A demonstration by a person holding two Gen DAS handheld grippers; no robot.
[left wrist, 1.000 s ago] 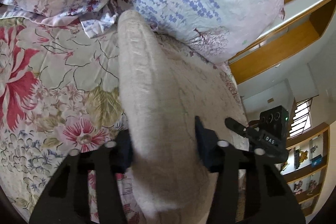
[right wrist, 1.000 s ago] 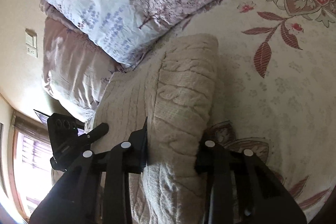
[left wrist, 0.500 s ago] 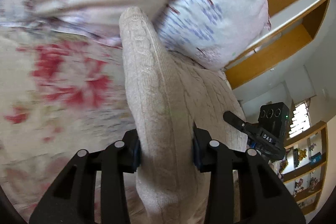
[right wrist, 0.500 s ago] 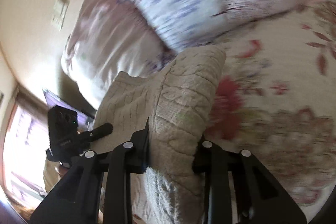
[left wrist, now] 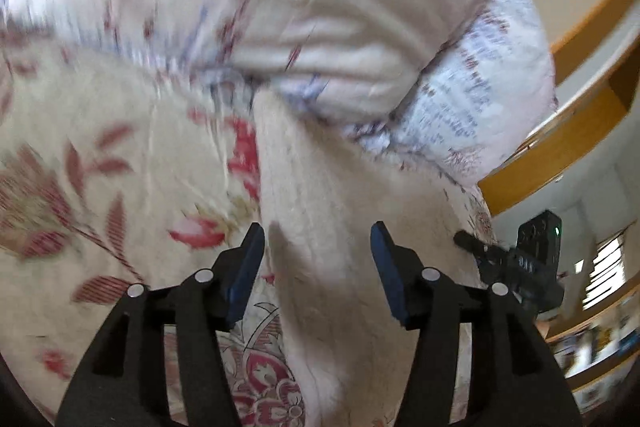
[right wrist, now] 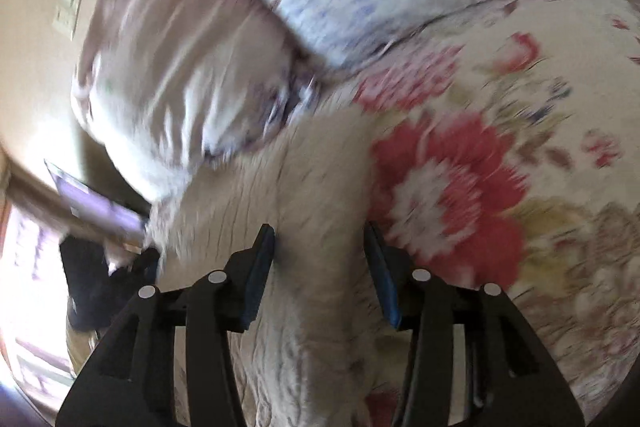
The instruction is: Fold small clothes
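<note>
Letting go looks like the step here: left gripper (left wrist: 317, 259) and right gripper (right wrist: 319, 259) have both just been opening, pads off the beige knit sweater (left wrist: 320, 211), which lies between them on the floral bedspread (left wrist: 120, 167) by the pillows (left wrist: 280, 7). I'd back straight out so the fold stays flat. Too blurry to read any labels.

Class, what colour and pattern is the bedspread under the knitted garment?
Cream bedspread with large red flowers and leaves; the right wrist view shows it best.
</note>
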